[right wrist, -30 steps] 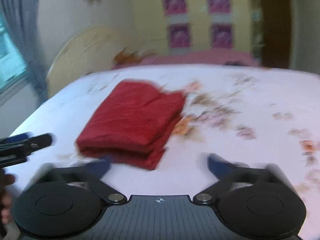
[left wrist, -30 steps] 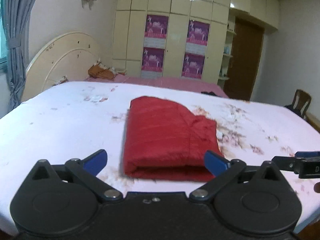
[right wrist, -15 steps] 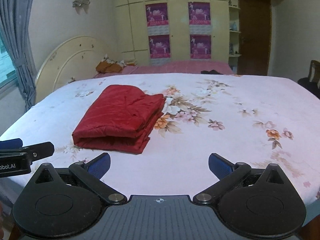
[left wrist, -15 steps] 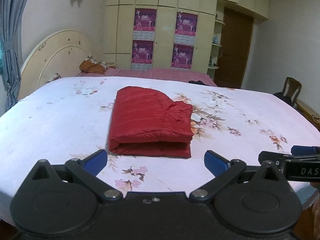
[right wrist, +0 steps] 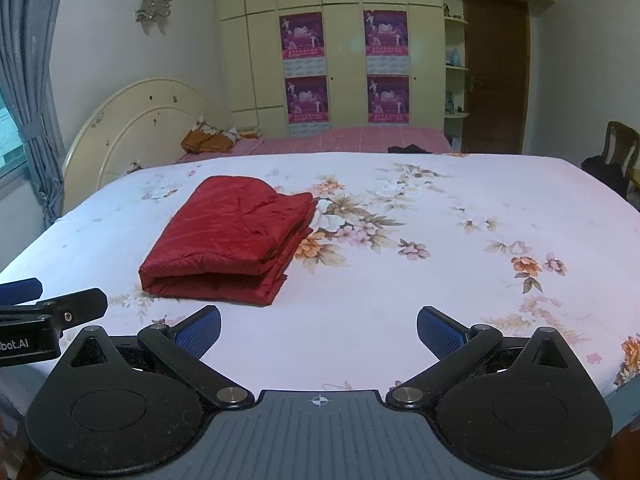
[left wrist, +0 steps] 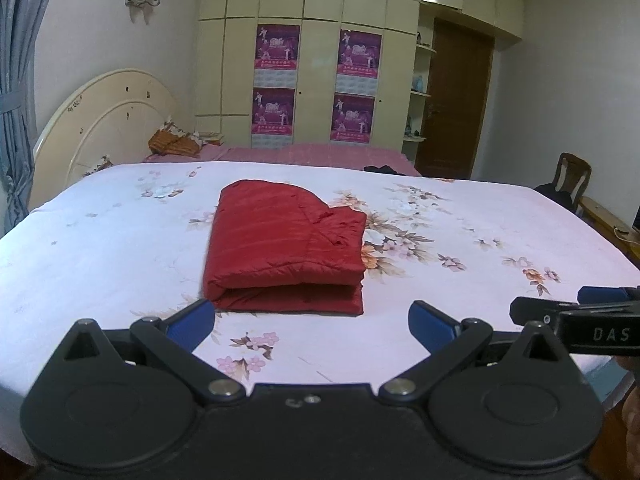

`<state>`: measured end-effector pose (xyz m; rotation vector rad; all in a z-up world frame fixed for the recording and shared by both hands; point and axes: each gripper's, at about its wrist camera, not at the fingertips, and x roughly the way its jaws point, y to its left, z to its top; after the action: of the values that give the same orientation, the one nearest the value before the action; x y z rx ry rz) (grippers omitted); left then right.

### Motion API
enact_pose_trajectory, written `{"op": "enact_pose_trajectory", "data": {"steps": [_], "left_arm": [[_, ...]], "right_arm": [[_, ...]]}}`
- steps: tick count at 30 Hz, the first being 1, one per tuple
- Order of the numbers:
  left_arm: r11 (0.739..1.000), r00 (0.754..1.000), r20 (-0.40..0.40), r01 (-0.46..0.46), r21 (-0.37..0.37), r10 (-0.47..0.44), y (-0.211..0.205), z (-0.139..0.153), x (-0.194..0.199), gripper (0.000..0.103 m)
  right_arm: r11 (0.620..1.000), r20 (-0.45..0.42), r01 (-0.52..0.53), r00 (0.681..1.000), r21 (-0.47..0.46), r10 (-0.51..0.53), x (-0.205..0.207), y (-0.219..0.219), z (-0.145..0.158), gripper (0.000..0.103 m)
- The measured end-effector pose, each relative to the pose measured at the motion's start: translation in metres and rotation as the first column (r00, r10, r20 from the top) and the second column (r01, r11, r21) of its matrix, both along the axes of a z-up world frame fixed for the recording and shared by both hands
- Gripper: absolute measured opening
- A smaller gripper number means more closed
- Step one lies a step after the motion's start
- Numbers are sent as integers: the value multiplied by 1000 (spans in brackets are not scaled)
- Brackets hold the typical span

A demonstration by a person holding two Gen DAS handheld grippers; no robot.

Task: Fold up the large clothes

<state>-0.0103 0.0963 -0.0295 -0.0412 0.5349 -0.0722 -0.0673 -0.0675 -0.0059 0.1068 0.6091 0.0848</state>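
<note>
A red jacket (left wrist: 286,246) lies folded into a thick rectangular stack on the bed (left wrist: 100,248), a little toward the headboard (left wrist: 100,128) side of the middle. Its folded edge faces the cameras, showing two puffy layers; the far end is rounded. In the right wrist view the same jacket (right wrist: 232,236) sits left of centre, its right edge beside a cluster of printed flowers on the white sheet.

The left gripper (left wrist: 312,320) hovers over the near edge of the bed, fingers spread wide with nothing between them; the left blue pad (left wrist: 192,322) is just short of the jacket's near corner, not touching it. The right gripper (right wrist: 319,330) hangs beside it, fingers likewise spread wide and empty, near the jacket but clear of it. Each gripper shows at the edge of the other's view.

Beyond the bed stand a cream wardrobe (left wrist: 316,60) with four purple posters (left wrist: 277,48), a brown door (left wrist: 456,100), and a chair (left wrist: 572,176) at right. A grey curtain (left wrist: 16,80) hangs at left.
</note>
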Motion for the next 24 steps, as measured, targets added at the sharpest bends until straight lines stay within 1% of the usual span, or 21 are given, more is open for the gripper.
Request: {"op": "enact_pose_trajectory", "data": {"steps": [24], "left_arm": [[1000,1000,11,9,8,-9,-8,4,3,103]], "right_arm": [[1000,11,-6,1000,7,6,0,-8,6,103]]}}
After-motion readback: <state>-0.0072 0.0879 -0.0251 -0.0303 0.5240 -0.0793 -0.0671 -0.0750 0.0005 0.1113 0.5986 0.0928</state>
